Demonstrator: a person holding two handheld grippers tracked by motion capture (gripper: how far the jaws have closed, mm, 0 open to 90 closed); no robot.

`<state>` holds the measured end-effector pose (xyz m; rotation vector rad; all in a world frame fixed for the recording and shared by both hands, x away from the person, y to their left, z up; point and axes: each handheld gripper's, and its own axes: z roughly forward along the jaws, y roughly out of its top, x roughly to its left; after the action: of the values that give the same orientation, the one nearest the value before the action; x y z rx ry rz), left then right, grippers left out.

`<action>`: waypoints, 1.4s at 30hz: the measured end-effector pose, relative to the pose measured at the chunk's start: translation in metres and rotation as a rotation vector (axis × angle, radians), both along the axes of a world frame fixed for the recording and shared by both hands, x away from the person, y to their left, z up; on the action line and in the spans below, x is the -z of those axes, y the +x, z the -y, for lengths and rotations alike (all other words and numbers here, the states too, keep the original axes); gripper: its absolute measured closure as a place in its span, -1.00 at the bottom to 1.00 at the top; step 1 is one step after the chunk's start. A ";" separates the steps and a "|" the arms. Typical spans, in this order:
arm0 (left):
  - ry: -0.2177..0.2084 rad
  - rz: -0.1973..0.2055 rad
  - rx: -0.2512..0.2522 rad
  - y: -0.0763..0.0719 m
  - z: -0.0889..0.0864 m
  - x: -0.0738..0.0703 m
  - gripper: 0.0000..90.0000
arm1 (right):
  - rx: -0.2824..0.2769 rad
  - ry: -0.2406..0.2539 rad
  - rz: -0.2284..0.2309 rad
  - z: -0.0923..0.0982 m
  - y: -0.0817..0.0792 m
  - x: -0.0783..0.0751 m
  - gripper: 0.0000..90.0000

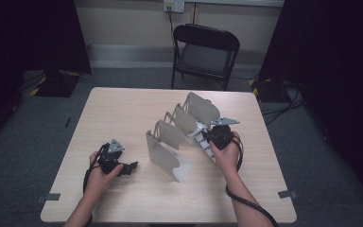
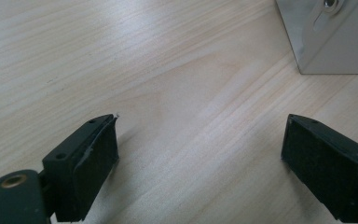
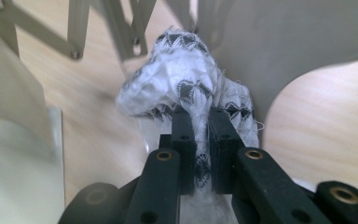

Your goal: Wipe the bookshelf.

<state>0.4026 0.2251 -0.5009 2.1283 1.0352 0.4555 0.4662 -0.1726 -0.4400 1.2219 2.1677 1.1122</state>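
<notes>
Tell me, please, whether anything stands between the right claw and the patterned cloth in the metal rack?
No. The right claw is already shut on the white cloth, gripping it directly. The rack's metal plates stand close on both sides of the cloth, so they may crowd its way out.

Table [image 1: 123,109] w/ metal rack [image 1: 179,137] set diagonally across the middle, several upright plates in a row. Right gripper [image 1: 212,137] at rack's right side, by a white patterned cloth [image 1: 199,135] between plates. Left gripper [image 1: 123,166] rests low on table, left of the rack, apart from it. Black folding chair [image 1: 204,52] beyond far edge.
</notes>
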 end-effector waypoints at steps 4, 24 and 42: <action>0.000 0.000 0.000 0.000 0.000 0.000 -0.77 | 0.007 0.013 0.030 0.004 0.001 -0.020 0.85; -0.001 0.000 -0.001 0.000 0.000 0.000 -0.77 | -0.068 0.044 0.117 -0.031 0.020 -0.063 0.84; -0.004 0.000 -0.003 0.000 0.000 0.000 -0.77 | -0.114 0.031 0.047 -0.032 0.021 -0.024 0.84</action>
<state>0.4023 0.2248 -0.5011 2.1234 1.0384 0.4547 0.4872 -0.1407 -0.4165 1.0850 2.2161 1.2133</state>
